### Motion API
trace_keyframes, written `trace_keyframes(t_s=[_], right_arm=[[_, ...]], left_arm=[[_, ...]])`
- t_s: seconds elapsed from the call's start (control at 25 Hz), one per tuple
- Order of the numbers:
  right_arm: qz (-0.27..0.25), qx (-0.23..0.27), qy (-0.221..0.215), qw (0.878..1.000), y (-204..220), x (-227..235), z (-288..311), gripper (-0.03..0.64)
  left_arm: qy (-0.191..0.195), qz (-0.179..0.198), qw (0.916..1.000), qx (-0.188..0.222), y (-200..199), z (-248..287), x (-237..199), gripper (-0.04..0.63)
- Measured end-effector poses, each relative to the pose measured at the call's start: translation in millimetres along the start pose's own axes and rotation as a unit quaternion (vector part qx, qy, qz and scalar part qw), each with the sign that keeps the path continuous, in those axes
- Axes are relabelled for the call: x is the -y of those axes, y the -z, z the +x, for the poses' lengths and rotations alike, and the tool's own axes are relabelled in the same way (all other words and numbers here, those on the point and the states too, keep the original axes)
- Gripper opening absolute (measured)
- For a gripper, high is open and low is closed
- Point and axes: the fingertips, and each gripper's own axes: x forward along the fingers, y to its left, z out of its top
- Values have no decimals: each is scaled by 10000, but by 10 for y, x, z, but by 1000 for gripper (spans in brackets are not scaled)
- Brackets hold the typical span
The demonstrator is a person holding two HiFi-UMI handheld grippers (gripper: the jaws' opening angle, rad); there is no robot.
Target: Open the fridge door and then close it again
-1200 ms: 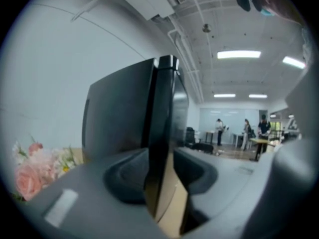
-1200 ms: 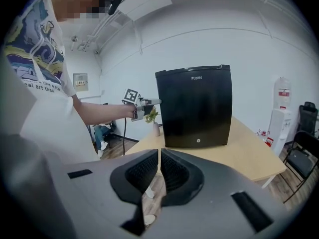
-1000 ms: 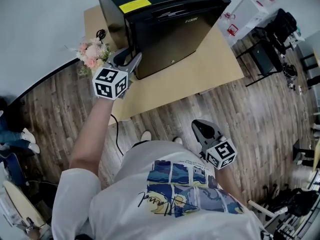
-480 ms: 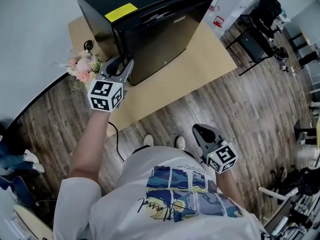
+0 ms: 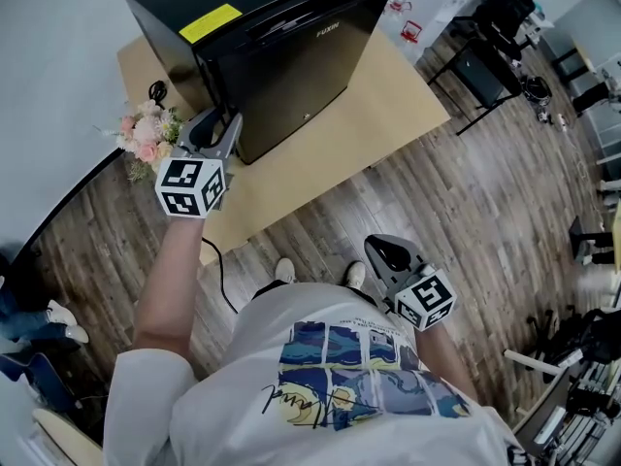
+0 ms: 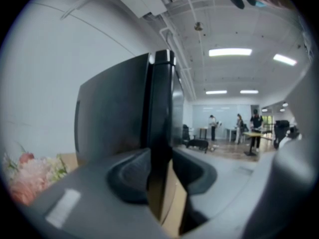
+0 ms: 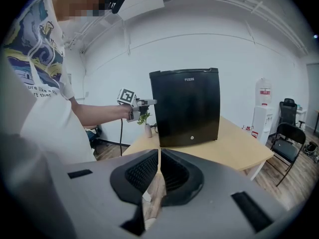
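Observation:
A black mini fridge (image 5: pixel 281 66) stands on a light wooden table (image 5: pixel 388 105) with its door closed. My left gripper (image 5: pixel 215 124) is at the door's left edge. In the left gripper view the door edge (image 6: pixel 162 108) runs between the two pads of that gripper (image 6: pixel 160 158). The jaws have just been closing and now sit against that edge. The right gripper view shows the fridge (image 7: pixel 187 108) from the front, with the left gripper (image 7: pixel 144 102) at its side. My right gripper (image 5: pixel 383 250) hangs low by the person's body, shut and empty (image 7: pixel 158 156).
A small vase of pink flowers (image 5: pixel 146 134) stands on the table just left of the fridge. A black cable (image 5: pixel 225 280) hangs below the table. Black chairs (image 5: pixel 485 66) and a white water dispenser (image 7: pixel 262 108) stand to the right on the wood floor.
The left gripper stays at the door's left edge and the door stays closed. The head view has drifted, so the fridge sits further left. The right gripper has barely moved.

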Motion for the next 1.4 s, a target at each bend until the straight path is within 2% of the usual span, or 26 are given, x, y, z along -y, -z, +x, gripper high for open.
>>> trace_keyframes(t_s=[0.4, 0.84, 1.04, 1.4], right_arm=[[111, 86, 121, 9998, 96, 289, -258, 23], [26, 82, -118, 9999, 123, 643, -489, 23], [27, 103, -243, 9996, 128, 768, -552, 23], [-28, 99, -440, 9990, 209, 945, -699, 23]], left_arm=[[-232, -93, 9997, -54, 31, -15, -33, 146], [-722, -257, 9970, -137, 17, -44, -18, 153], [-747, -76, 9971, -125, 36, -134, 232, 149], [-1024, -60, 9946, -156, 69, -212, 593, 147]])
